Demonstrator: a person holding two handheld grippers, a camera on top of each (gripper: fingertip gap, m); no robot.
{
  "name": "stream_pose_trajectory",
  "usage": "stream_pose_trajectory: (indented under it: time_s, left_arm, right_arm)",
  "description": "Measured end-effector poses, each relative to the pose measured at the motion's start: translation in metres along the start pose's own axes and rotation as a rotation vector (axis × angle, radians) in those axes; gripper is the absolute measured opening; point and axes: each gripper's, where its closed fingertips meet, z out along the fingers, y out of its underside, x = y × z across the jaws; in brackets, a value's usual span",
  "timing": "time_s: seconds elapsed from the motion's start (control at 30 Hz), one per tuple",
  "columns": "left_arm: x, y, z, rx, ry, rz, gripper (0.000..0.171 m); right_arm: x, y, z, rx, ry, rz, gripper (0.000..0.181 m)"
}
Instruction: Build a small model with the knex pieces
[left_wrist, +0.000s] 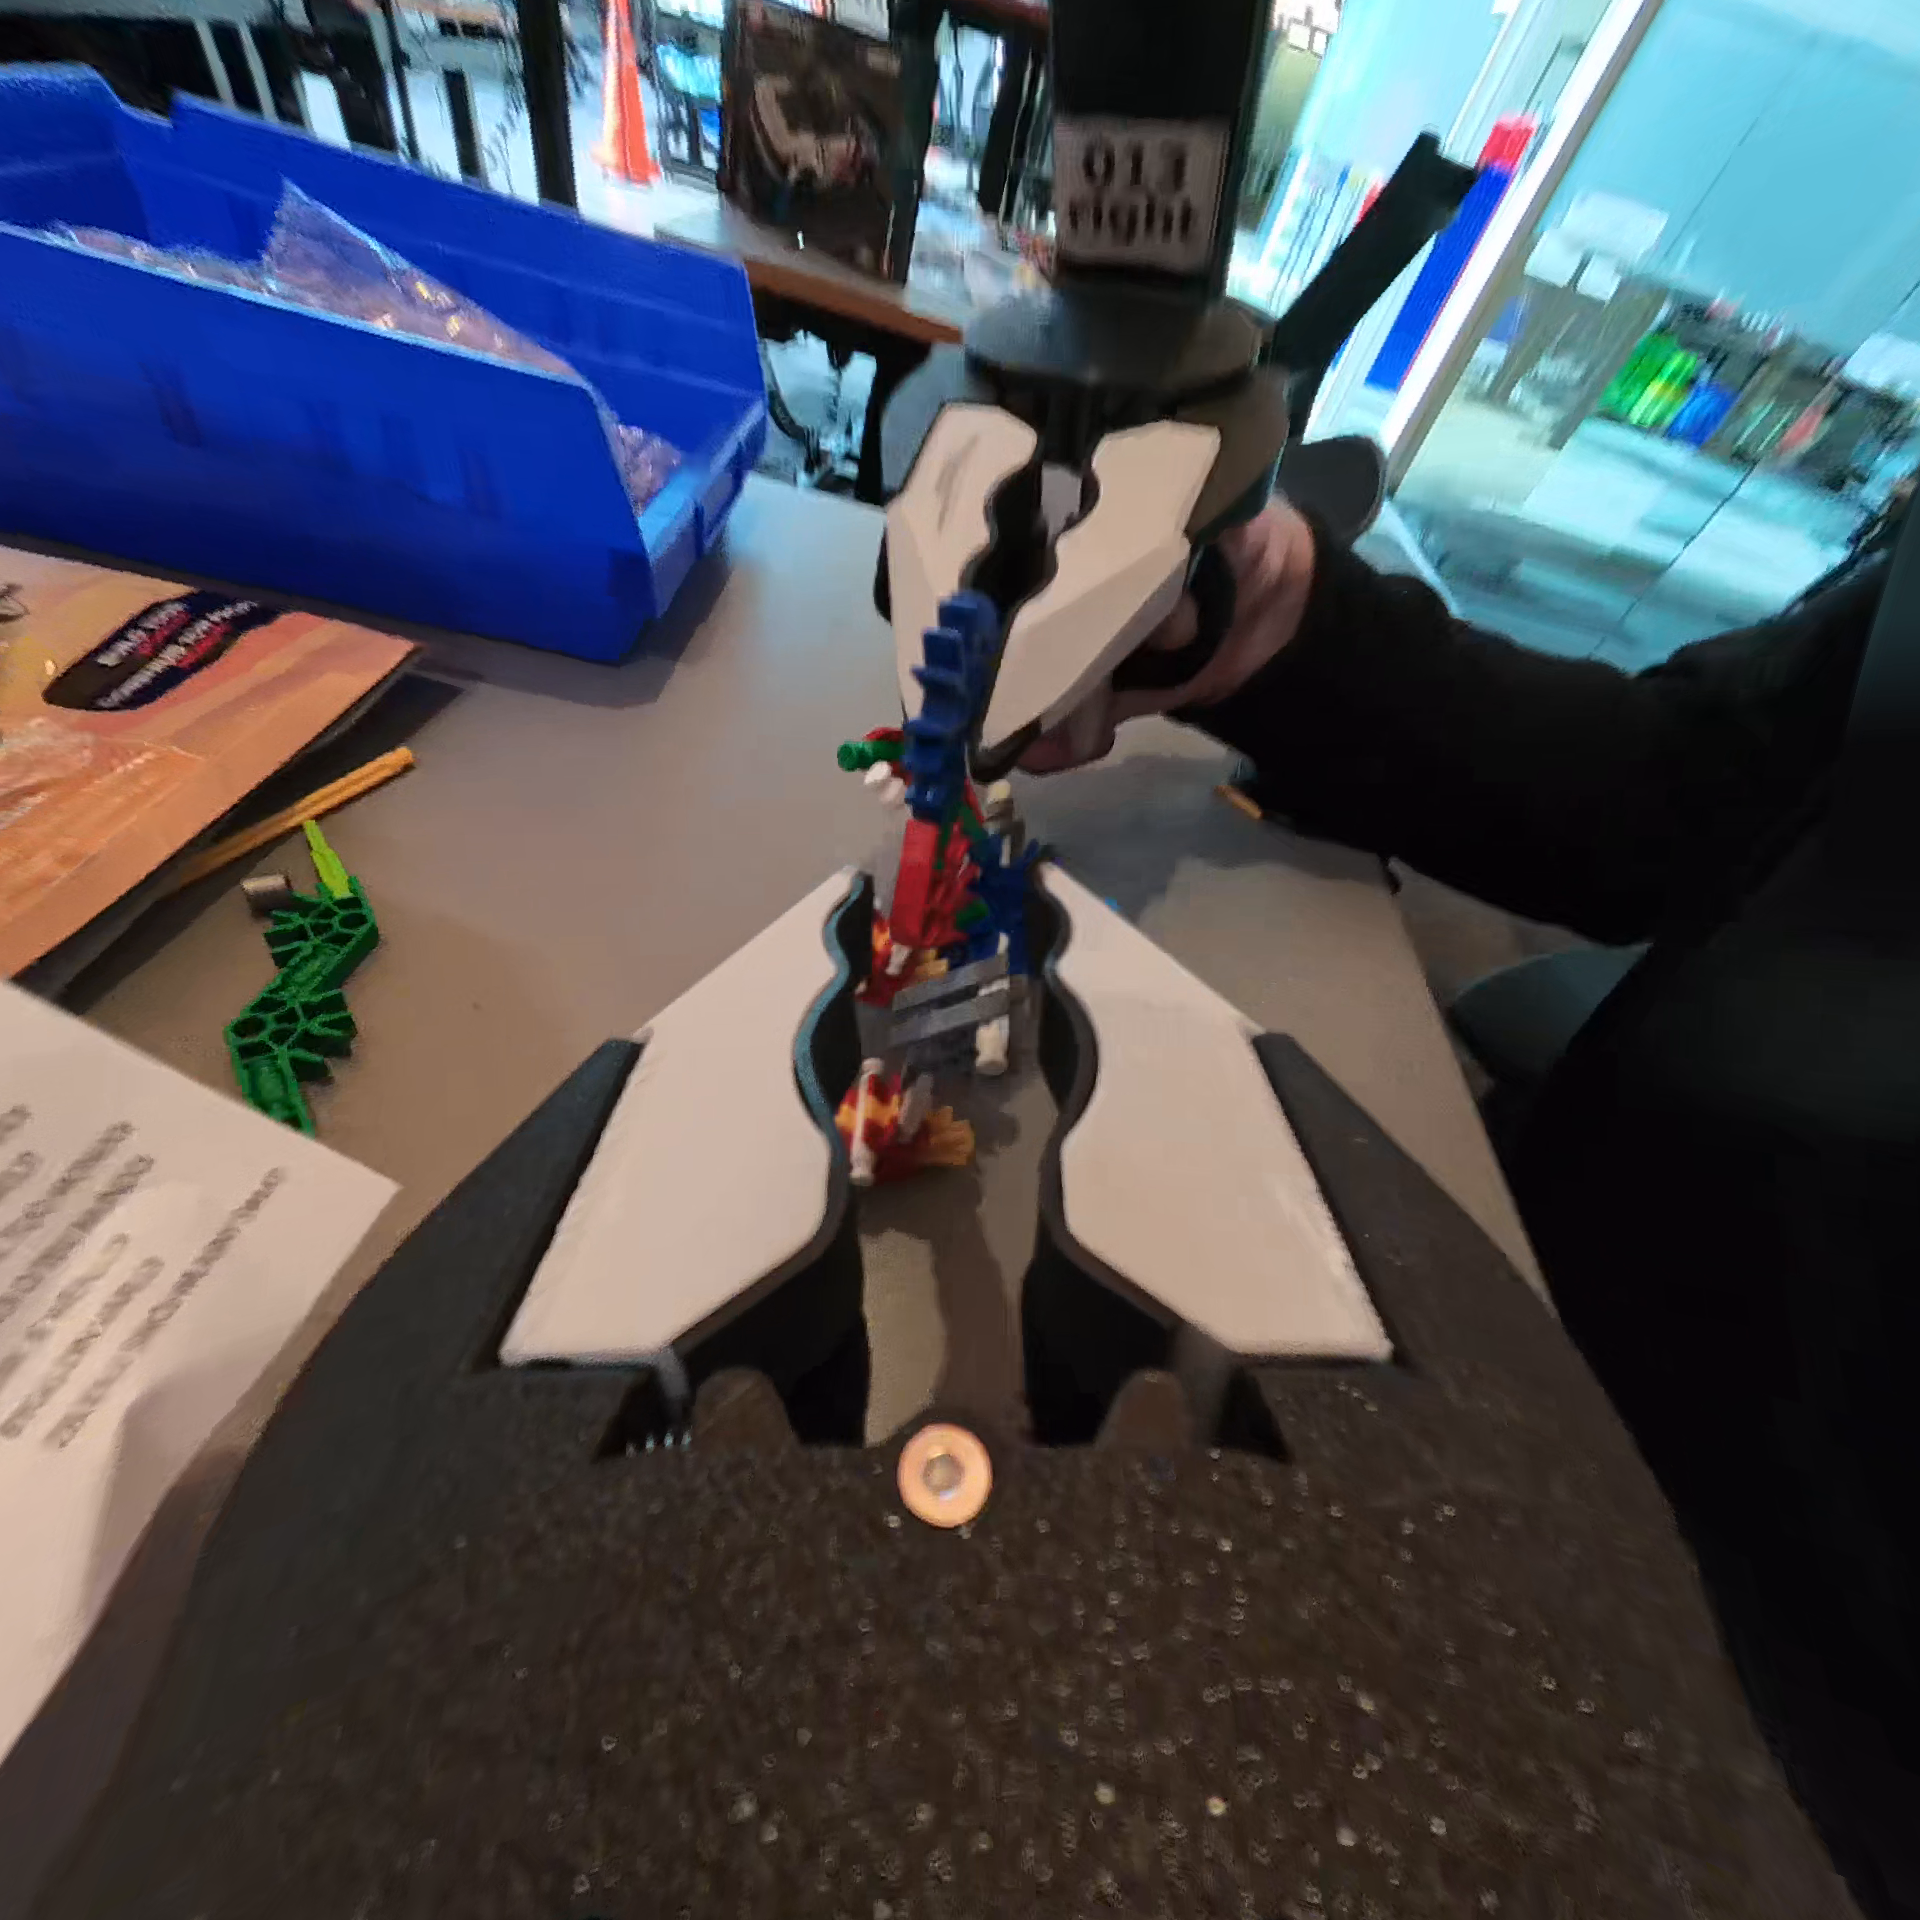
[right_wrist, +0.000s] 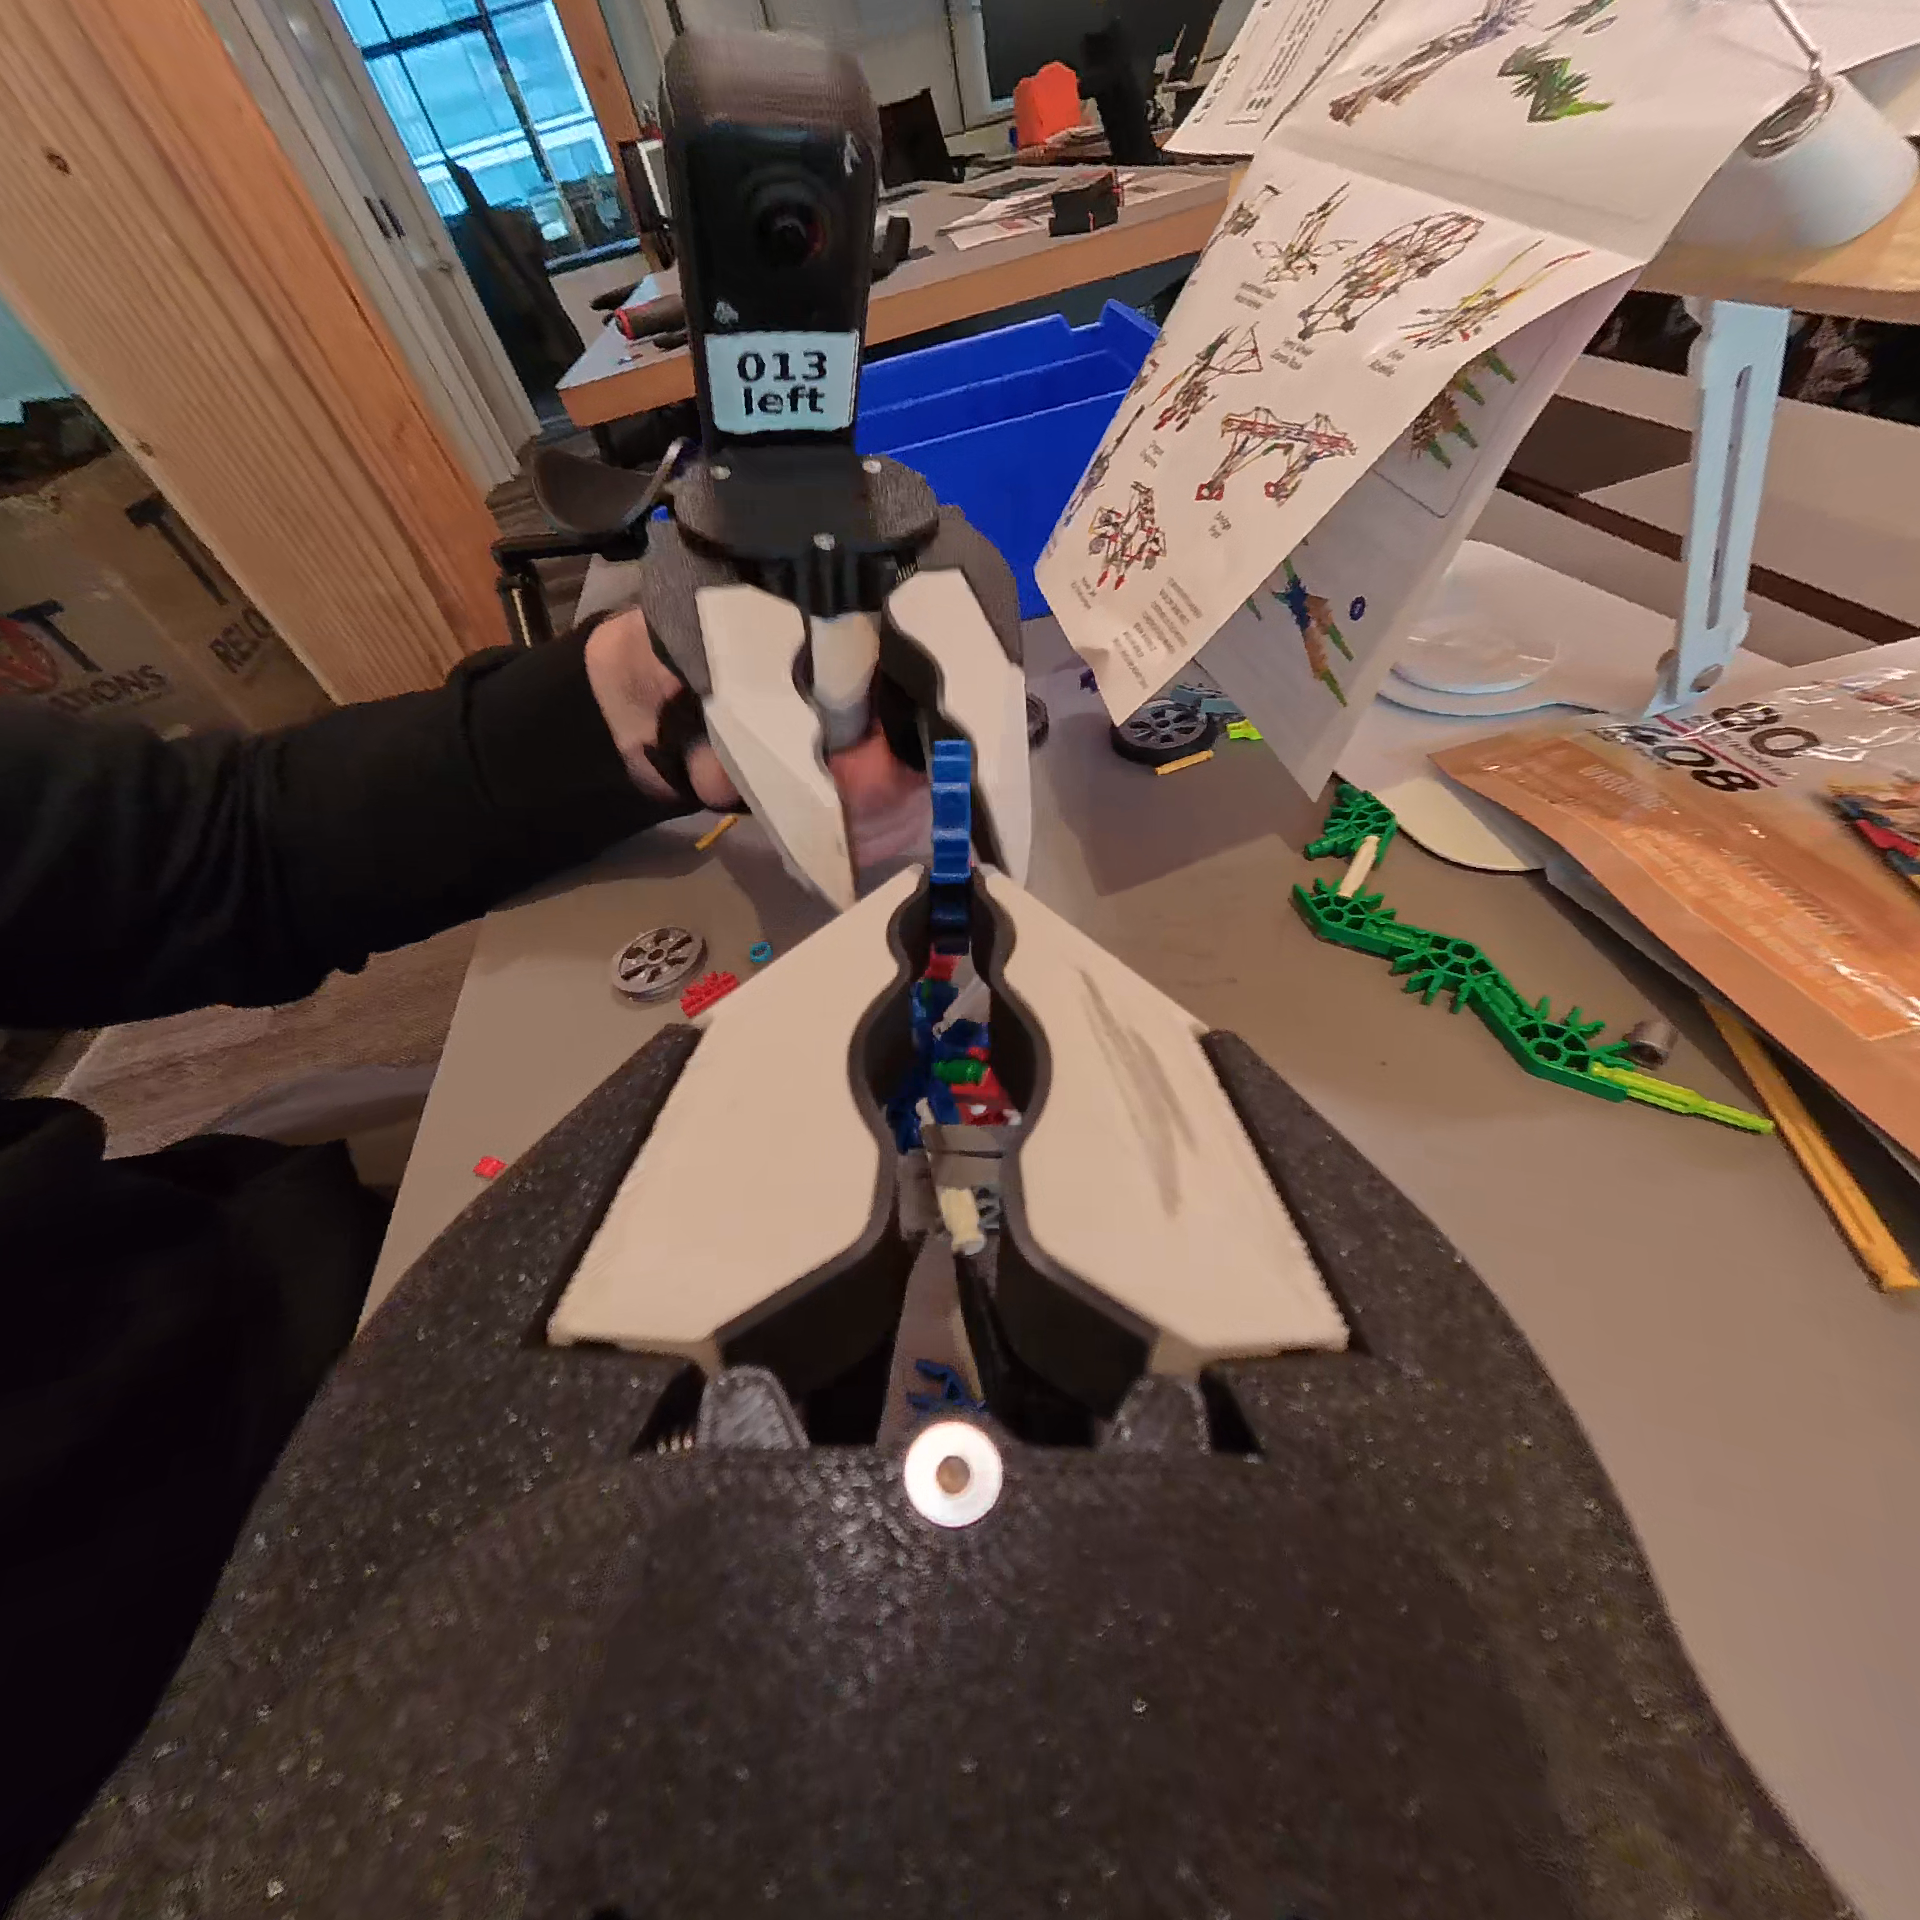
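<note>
A multicoloured rod-and-connector model (left_wrist: 940, 966) is held above the grey bench (left_wrist: 582, 831), mid-bench. The left gripper (left_wrist: 951, 883) is closed on its lower part; the right gripper (right_wrist: 951, 883) is pinched on the blue connector (right_wrist: 951, 821) on top. Assembly is judged partway: a green connector chain (left_wrist: 301, 997) lies unattached towards the left edge.

left gripper (left_wrist: 951, 883): fingers slightly parted, level. right gripper (right_wrist: 951, 883): fingers nearly closed, tips meeting the left's.

Blue bin (left_wrist: 436, 416); green strip (left_wrist: 301, 997)
</note>
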Motion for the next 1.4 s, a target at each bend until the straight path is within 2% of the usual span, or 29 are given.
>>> stream_pose_trajectory:
  time_s: [0.07,0.17,0.2,0.27,0.3,0.33,0.43,0.5,0.7,0.77,0.8,0.83,0.93,1.1,1.2,1.4]
  left_arm:
    - [-0.001,0.006,0.006,-0.025,-0.02,0.026,0.012]
    - [-0.001,0.003,0.006,0.005,-0.013,0.032,0.007]
    - [0.002,0.002,0.005,0.002,0.001,0.026,0.003]
    - [-0.003,0.005,0.006,-0.031,-0.045,0.063,0.002]
    - [0.001,0.006,0.007,-0.045,-0.027,0.062,0.002]
    - [0.004,0.006,0.007,-0.053,-0.011,0.061,0.002]
    - [0.008,0.007,0.007,-0.07,0.007,0.062,0.002]
    - [0.008,0.003,0.006,-0.052,-0.008,0.082,0.003]
    - [0.011,0.004,0.007,-0.059,0.018,0.073,0.003]
    - [0.013,0.005,0.008,-0.067,0.03,0.067,0.002]
    - [0.014,0.006,0.009,-0.079,0.034,0.067,0.003]
    - [0.015,0.007,0.009,-0.086,0.035,0.075,0.003]
    - [0.015,0.005,0.007,-0.084,0.041,0.066,0.003]
    - [0.012,-0.002,0.005,-0.03,0.043,0.035,0.003]
    - [0.008,0.0,0.006,-0.034,0.033,0.027,0.003]
    - [-0.002,0.003,0.007,-0.022,0.046,-0.087,0.003]
  right_arm:
    - [-0.001,0.0,0.001,0.005,-0.014,0.016,0.005]
    - [-0.001,-0.003,0.0,0.028,-0.015,0.026,0.006]
    - [0.0,-0.005,-0.001,0.028,0.0,0.006,0.01]
    - [0.0,-0.006,-0.001,0.0,0.024,-0.046,0.029]
    - [-0.001,-0.005,0.0,-0.026,0.04,-0.093,0.026]
    - [0.0,-0.005,0.0,-0.043,0.056,-0.132,0.014]
    - [-0.007,-0.006,0.0,-0.063,0.028,-0.174,0.013]
    - [-0.013,-0.01,0.0,-0.062,0.009,-0.191,0.005]
    - [-0.016,-0.009,0.004,-0.096,-0.002,-0.178,0.007]
    - [-0.018,-0.007,0.006,-0.128,-0.003,-0.21,0.017]
    - [-0.019,-0.006,0.007,-0.144,-0.006,-0.221,0.017]
    - [-0.018,-0.005,0.007,-0.158,-0.008,-0.225,0.008]
    - [-0.019,-0.007,0.008,-0.149,-0.038,-0.194,0.006]
    - [-0.015,-0.014,0.009,-0.145,0.054,-0.289,0.005]
    - [-0.011,-0.012,0.012,-0.189,0.114,-0.355,0.006]
    - [-0.001,-0.009,0.018,-0.296,0.281,-0.559,0.008]
